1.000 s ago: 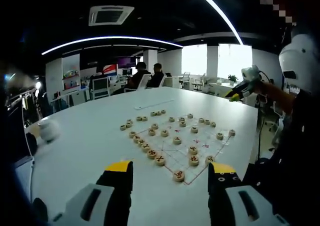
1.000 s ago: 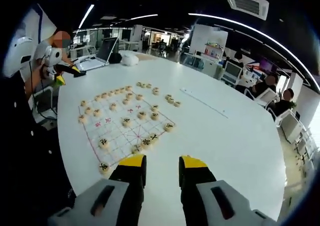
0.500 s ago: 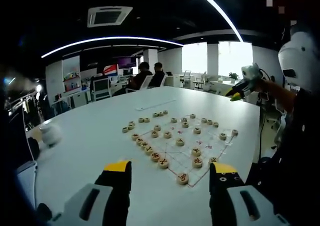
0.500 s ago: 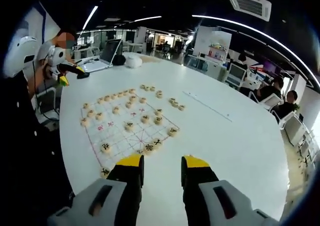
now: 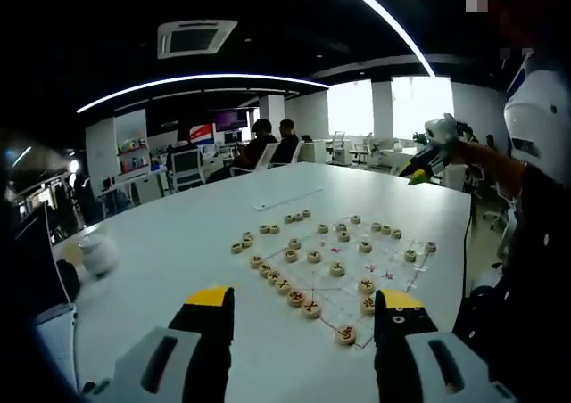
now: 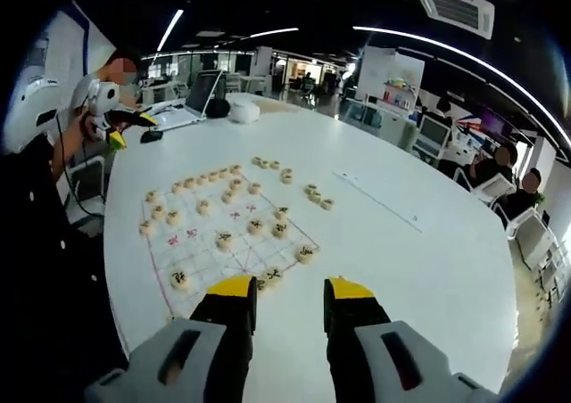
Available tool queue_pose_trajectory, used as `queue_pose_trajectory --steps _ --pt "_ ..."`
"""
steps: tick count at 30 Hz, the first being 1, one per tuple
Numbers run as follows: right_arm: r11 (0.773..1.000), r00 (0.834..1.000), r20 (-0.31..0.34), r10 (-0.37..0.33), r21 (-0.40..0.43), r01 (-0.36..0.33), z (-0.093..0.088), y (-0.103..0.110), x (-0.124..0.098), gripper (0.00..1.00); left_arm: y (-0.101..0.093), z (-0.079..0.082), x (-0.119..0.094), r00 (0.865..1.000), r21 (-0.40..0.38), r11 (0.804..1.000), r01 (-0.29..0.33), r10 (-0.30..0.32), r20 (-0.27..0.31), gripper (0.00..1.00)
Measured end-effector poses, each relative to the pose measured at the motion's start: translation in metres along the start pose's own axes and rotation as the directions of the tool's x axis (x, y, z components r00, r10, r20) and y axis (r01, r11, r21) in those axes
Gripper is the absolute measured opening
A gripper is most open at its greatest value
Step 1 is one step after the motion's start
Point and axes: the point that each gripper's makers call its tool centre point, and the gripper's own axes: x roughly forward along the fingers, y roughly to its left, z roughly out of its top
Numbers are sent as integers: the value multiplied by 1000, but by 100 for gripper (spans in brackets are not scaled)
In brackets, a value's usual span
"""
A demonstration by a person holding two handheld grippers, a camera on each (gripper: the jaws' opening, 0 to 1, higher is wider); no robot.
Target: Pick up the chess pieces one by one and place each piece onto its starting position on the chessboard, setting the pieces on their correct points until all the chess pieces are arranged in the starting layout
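The left gripper (image 5: 305,307) hangs above the white table (image 5: 169,234) with its two yellow-tipped jaws wide apart and nothing between them. The right gripper (image 6: 290,294) also holds nothing; its two jaws stand a narrower gap apart.

In the left gripper view the chessboard (image 5: 352,269), a thin sheet with red lines, lies ahead of the jaws and to the right. I count about twenty-two round wooden chess pieces (image 5: 313,257) there: a diagonal row of six runs along the board's near edge, one piece (image 5: 345,334) sits just beside the right jaw's tip, and about six loose ones (image 5: 266,229) lie off the board beyond its far left edge. Past the board a person's hand holds the right gripper up in the air. Two people (image 5: 272,143) sit at the table's far side. A white round object (image 5: 96,253) stands far left of the jaws.

In the right gripper view the board (image 6: 214,238) lies ahead and left, with two pieces (image 6: 268,278) right at the left jaw's tip. An open laptop (image 6: 192,100) sits at the far end.

Compared with a second ago, both cameras have come closer to the board: the pieces sit lower and nearer the jaw tips in each view. The pieces keep the same layout, and both grippers' jaw gaps are unchanged.
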Motion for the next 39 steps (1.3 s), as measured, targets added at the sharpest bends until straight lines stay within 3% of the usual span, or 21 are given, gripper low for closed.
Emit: queue_pose_trajectory --steps 7,10,18,24,31,39 --pt "999 1000 -4 22 -29 -22 18 -7 16 31 25 18 10 1000 22 999 -28 28 1 64" --pt "998 999 -25 38 -46 -39 22 -9 30 31 25 22 13 999 28 999 -34 34 9 64" --pt "988 987 -125 105 -103 -118 39 -12 74 33 14 12 9 1000 27 999 -22 22 8 64" --pt "978 971 -194 136 -129 -163 60 -23 129 33 12 2 -4 999 -1 999 -37 37 22 64" --pt "977 951 -284 125 -133 -168 61 -40 185 32 13 -7 -15 998 -28 998 -52 53 28 64" --pt "980 915 -390 104 -116 -161 44 -51 238 32 14 -17 -24 997 -56 996 -68 70 28 64"
